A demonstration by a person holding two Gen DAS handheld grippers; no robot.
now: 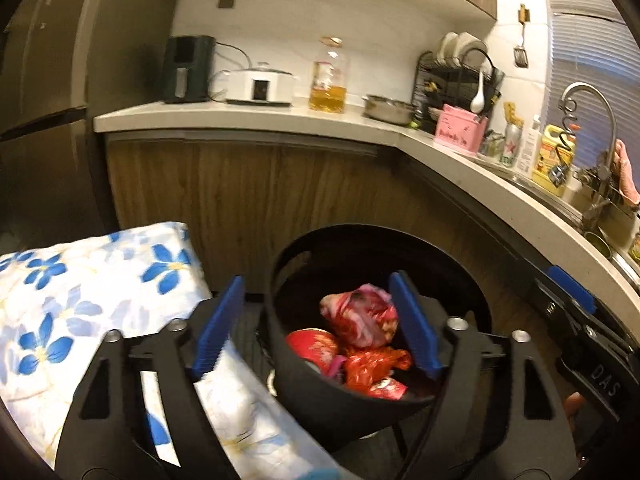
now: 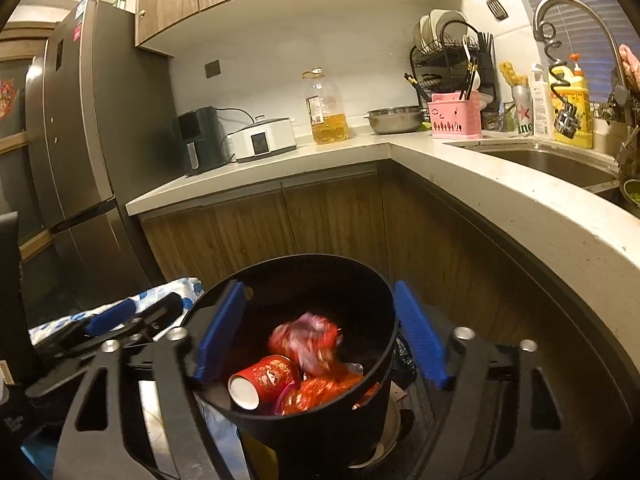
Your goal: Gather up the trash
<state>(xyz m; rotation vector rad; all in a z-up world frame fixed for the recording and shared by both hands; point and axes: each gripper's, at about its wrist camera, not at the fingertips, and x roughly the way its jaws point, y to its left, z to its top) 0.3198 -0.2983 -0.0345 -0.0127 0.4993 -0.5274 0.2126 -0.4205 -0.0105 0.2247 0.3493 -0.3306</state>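
Below the counter, black bin [image 2: 320, 412] holding red cup [image 2: 266, 380], crumpled red wrappers [image 2: 306, 340], both grippers [image 1: 316, 328] [image 2: 320, 336] released, empty.

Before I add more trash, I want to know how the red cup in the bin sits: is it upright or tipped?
Tipped. The red cup lies on its side in the bin, white mouth facing outward.

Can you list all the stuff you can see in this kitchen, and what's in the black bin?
Bin: one, black, on the floor.
Crumpled wrappers: several, red, inside the bin.
Paper cup: one, red, on its side inside the bin.
Flowered cloth: one, white and blue, left of the bin.
Oil bottle: one, yellow oil, on the counter.
Basket: one, pink, near the sink.
Fridge: one, grey, at left.
Left claw: open.
Right claw: open.
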